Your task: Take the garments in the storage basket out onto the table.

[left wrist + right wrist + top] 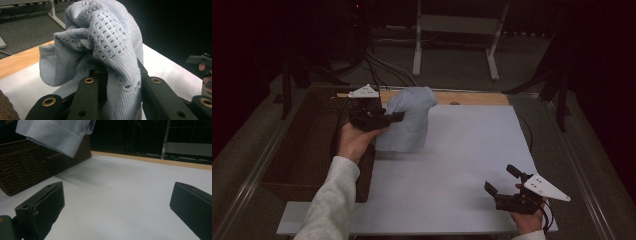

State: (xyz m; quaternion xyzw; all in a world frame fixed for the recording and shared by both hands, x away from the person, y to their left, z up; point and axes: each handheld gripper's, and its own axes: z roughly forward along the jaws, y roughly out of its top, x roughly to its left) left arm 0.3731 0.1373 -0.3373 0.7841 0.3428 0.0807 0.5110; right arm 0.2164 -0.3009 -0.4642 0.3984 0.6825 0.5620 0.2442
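Dim, grainy frames, dark surroundings

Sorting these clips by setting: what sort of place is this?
Probably a lab recording bench: a white table, cables trailing across the floor, dark surroundings, and a wicker basket.

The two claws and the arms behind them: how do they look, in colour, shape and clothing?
Both the left claw and the right claw are matte black, with two blocky jaws. Brass-coloured rivets dot the left one's links. Each carries a pale grey three-cornered plate with small holes. The left sleeve is light grey and long.
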